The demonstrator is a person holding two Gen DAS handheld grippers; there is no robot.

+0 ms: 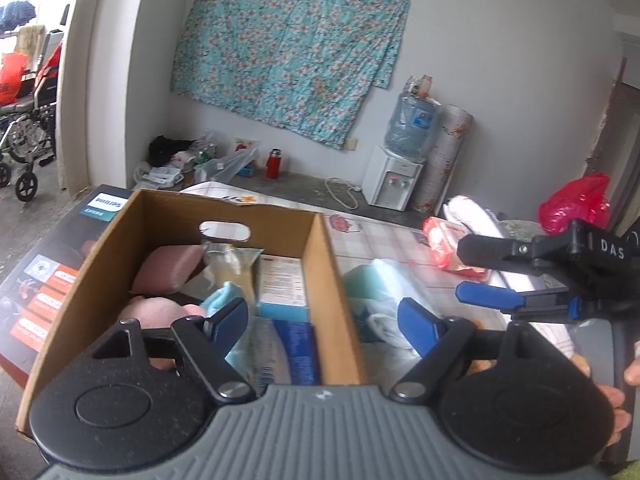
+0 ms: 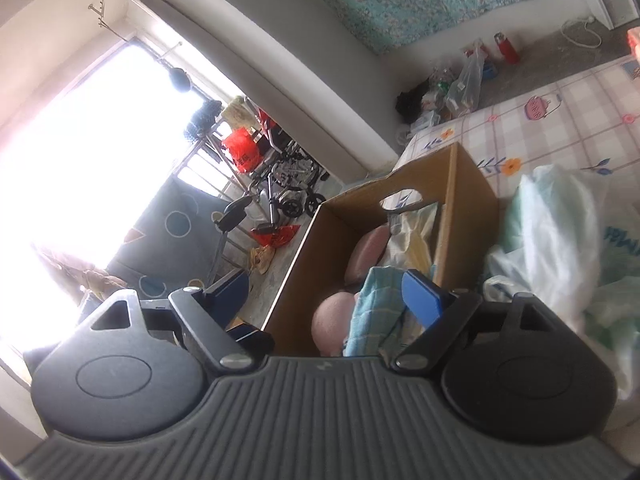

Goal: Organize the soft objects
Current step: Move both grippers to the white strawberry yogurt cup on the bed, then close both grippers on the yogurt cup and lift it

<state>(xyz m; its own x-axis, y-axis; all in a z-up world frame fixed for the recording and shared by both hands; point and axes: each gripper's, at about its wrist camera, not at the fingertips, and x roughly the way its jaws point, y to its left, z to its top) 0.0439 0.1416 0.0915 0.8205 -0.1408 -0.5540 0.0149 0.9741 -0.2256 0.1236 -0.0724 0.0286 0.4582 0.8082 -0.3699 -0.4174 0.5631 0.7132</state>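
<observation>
Towel (image 2: 376,304) and cushions (image 1: 168,268) in box (image 1: 332,280); bags (image 2: 560,240), seemingly, beside it.

The pink soft thing (image 1: 160,308) in the cardboard box (image 1: 332,280) is partly hidden behind the left gripper (image 1: 324,316). The box's near wall is also covered. The window (image 2: 80,152) is overexposed, nothing is readable there.

Left gripper (image 1: 322,322): ribbed grey body, two black round-lobed arms with silver pivot screws, triangular cut-outs, blue finger pads (image 1: 230,318). Right gripper (image 1: 458,270): same build, black fingers with blue pads, white "DAS" lettering on black housing. Bit of green sleeve (image 1: 628,472) at corner.
</observation>
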